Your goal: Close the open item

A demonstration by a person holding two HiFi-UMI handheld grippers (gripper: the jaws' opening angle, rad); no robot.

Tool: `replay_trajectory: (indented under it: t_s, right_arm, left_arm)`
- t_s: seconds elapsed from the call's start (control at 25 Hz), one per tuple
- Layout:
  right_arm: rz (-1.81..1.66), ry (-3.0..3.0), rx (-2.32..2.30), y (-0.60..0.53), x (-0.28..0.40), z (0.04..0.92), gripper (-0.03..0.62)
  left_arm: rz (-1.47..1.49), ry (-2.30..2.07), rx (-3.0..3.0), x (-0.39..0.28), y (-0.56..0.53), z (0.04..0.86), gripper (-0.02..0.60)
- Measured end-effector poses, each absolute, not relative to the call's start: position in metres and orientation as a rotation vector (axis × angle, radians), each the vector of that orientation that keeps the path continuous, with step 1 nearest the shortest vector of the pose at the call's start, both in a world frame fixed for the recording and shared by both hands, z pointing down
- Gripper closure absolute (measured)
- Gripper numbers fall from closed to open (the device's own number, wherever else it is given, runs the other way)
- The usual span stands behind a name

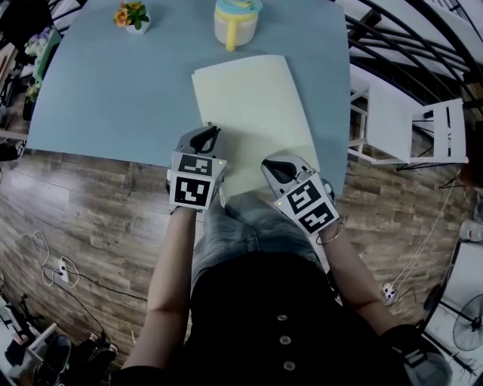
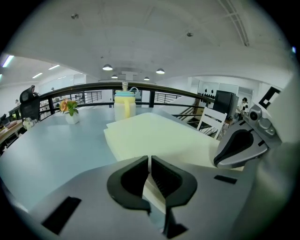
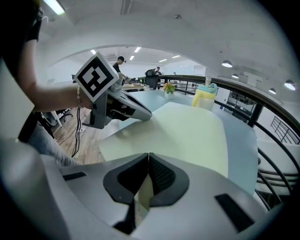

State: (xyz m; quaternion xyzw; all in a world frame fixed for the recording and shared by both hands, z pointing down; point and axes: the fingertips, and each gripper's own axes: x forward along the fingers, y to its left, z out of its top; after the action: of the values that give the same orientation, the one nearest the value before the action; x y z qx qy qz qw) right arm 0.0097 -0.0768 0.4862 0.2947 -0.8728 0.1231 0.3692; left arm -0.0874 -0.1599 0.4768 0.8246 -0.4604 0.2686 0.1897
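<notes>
Head view has both tongs shut tight: the left gripper (image 1: 205,134) at the near left corner of the pale yellow folder (image 1: 253,113), the right gripper (image 1: 278,167) over its near edge by the right corner; whether either nips the cover I cannot tell. The folder lies flat on the blue bench (image 1: 113,90), long axis running away from the person towards the jug (image 1: 235,22), both hands about equally close.

Bright, even ceiling light; perhaps fisheye-warped edges.
</notes>
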Motion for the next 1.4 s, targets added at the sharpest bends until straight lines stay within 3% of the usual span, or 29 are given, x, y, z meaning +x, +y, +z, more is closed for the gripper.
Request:
replay_trajectory:
  t_s: [0.8,1.12,1.4]
  right_arm:
    - [0.324,-2.455,1.034,-0.1,0.022,0.422,0.493]
    - [0.304,-2.617,1.067,-0.098,0.012,0.363,0.493]
    - [0.264,-2.709,1.07,-0.091,0.006,0.344,0.514]
  left_arm:
    - [0.419,-1.039,2.452,-0.063,-0.106,0.406,0.563]
    - [0.261,-1.062,2.516,-0.058,-0.092,0.364,0.563]
    - [0.324,-1.091,2.672,-0.052,-0.079,0.352,0.563]
